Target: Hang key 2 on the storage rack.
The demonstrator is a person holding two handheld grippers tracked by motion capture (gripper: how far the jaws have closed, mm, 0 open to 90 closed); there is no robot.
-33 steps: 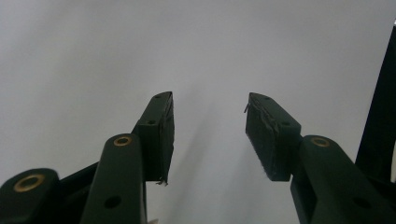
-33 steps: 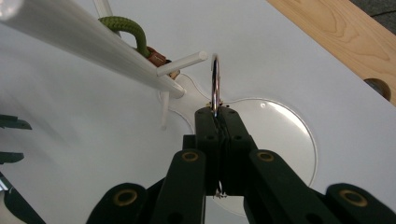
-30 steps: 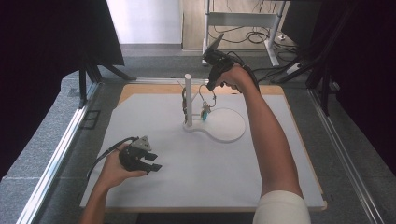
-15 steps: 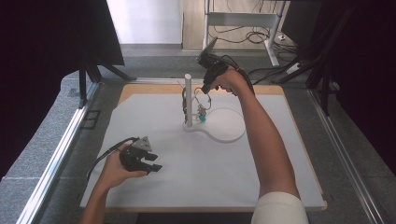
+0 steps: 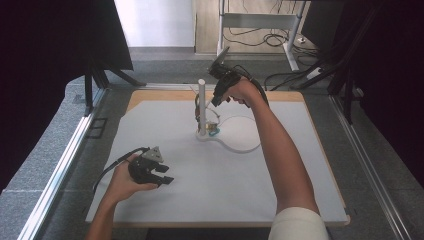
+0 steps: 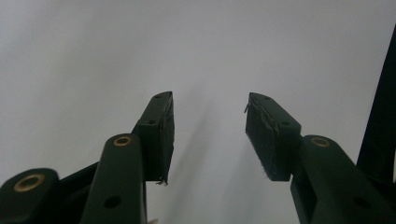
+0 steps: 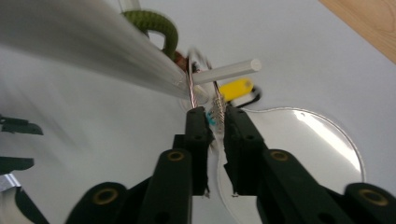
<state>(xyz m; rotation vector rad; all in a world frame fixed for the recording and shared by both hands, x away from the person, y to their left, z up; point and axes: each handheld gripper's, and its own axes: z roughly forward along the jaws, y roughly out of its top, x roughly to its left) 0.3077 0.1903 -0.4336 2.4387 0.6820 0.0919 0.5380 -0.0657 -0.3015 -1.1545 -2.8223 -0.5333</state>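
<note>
A white stand has an upright post (image 5: 201,105) on a round flat base (image 5: 242,136). In the right gripper view the post (image 7: 93,42) crosses the top, with a side peg (image 7: 229,71) sticking out. A thin metal bracelet (image 7: 190,88) hangs over that peg. My right gripper (image 7: 211,112) is just under the peg. Its jaws have just been opening and stand a narrow gap apart, with the bracelet's strands between the tips. A green band (image 7: 159,23) and a yellow tag (image 7: 236,87) also hang on the stand. My left gripper (image 5: 167,175) rests on the white mat, open and empty (image 6: 210,126).
The white mat (image 5: 300,190) covers a wooden board (image 5: 150,95) whose edge shows at the back. Grey metal rails (image 5: 65,165) run along both sides of the table. Dark screens and cables stand behind it.
My right gripper has come down and left towards the post, and its jaws have parted slightly. The dangling bracelet now hangs lower by the stand. The left hand has stayed put.
</note>
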